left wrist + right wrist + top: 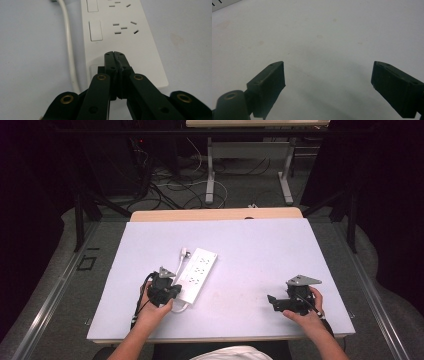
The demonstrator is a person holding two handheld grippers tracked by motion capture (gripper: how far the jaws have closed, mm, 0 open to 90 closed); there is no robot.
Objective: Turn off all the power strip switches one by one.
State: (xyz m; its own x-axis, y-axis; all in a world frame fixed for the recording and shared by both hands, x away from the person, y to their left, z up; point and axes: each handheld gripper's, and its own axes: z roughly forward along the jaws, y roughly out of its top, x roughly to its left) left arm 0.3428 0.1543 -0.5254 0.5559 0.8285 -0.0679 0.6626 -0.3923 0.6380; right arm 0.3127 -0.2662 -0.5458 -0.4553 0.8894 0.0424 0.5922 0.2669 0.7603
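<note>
Pale lavender sheeting covers the bench (260, 250), with a dark room, cables on the floor and another table's legs beyond it.

Starting at the left gripper (115, 53): its jaws are pressed tight together with nothing between them, and their joined tips sit over the near end of the white power strip (125, 42), seemingly poking at or pressing on a switch there; whether they actually touch the plastic I cannot tell. In the high view that left gripper (170, 292) sits at the strip's near end, left of the bench's middle. The strip lies flat and slanted, and its white cord (68, 47) runs along one side.

The right gripper (328, 75) hangs with jaws spread over bare sheeting, empty, well apart from the strip, near the bench's right edge.

Judging progress: the work looks to be at the pressing stage, with the left gripper in place and the right idle. No plug is seated in any visible outlet.

Counts: one power strip, one cord, two grippers; two rocker switches show in the left gripper view, beside two outlet sets.
</note>
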